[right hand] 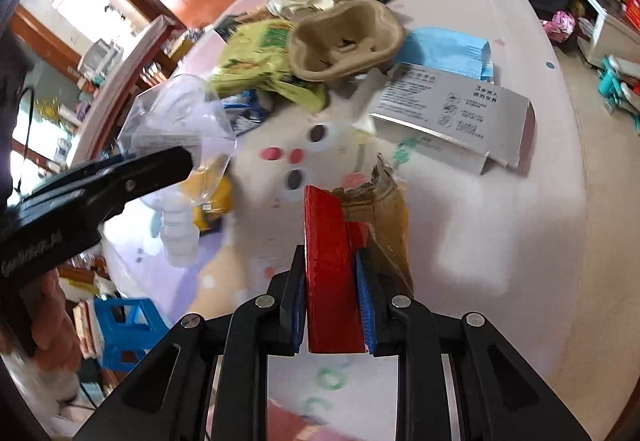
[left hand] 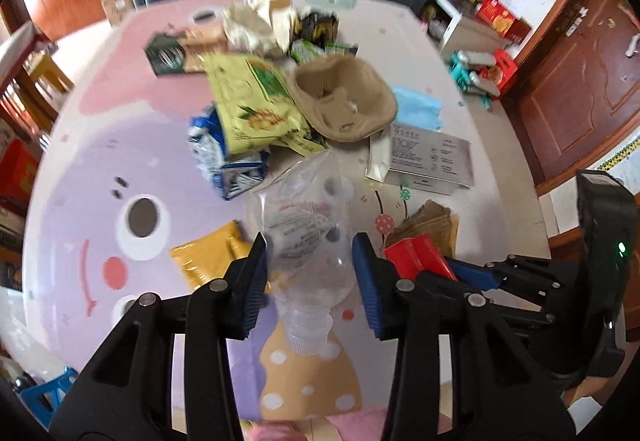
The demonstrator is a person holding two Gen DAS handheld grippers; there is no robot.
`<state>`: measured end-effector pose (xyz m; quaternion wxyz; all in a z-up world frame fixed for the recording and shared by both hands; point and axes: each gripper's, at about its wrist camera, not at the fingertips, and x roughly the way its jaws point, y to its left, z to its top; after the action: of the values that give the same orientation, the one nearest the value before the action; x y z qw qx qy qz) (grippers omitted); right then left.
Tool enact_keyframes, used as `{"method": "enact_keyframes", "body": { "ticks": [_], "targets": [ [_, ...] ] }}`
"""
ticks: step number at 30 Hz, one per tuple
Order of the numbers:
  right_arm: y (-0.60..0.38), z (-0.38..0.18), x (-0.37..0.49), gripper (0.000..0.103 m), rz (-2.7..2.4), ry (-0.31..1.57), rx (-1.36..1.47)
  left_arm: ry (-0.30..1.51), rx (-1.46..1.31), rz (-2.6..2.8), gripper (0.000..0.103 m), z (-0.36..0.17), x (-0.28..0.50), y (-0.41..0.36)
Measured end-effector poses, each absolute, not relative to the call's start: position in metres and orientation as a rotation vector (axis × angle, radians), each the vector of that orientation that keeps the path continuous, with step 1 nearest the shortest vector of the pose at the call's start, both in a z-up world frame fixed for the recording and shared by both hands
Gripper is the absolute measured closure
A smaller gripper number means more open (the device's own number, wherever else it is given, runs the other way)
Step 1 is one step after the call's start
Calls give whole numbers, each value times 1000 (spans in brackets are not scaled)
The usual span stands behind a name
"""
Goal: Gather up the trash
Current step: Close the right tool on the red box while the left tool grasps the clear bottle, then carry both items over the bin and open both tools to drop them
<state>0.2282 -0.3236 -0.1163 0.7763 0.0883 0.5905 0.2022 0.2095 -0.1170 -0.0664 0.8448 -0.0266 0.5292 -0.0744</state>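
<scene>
Clear crumpled plastic fills the lower middle of the left wrist view: a squashed bottle point(left hand: 308, 241), cap end toward the camera, sits between the blue pads of the left gripper point(left hand: 310, 281), whose jaws are clenched on its sides. At the right of that frame the right gripper point(left hand: 476, 277) shows — in its own view the right gripper's jaws point(right hand: 330, 305) are closed tight on a shiny red packet point(right hand: 326, 261) standing upright at centre bottom, with a torn brown paper bag point(right hand: 384, 209) just behind it. Above, toward the upper centre of both frames, the trash heap lies on the pink-and-lilac cartoon tablecloth point(right hand: 500, 233): a brown pulp cup carrier point(left hand: 342, 101) atop a yellow-green snack bag point(left hand: 256, 109), a blue-and-white wrapper point(left hand: 216, 157) below it, a grey printed carton point(right hand: 452, 113) to the right, and a blue sheet point(right hand: 448, 49) behind. A yellow packet point(left hand: 208, 257) lies at the lower left of the left view.
</scene>
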Motion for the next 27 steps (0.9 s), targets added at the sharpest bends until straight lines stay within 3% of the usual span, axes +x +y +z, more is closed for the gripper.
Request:
{"method": "enact_keyframes", "body": {
  "ticks": [6,14,22,27],
  "targets": [
    [-289,-87,165,81,391,1213,278,1027,-53,-203,65,-42,137,-80],
    [-224,-81,41,81,324,1144,340,1015,-10,-275,65,-58,24,-20],
    [-190,-153,-48,81,255,1287,407,1155,47,-316,64,-130,-52,0],
    [-194,-224,-65,81,191,1342,415,1233,78,-339,64,-205,-68,-12]
  ]
}}
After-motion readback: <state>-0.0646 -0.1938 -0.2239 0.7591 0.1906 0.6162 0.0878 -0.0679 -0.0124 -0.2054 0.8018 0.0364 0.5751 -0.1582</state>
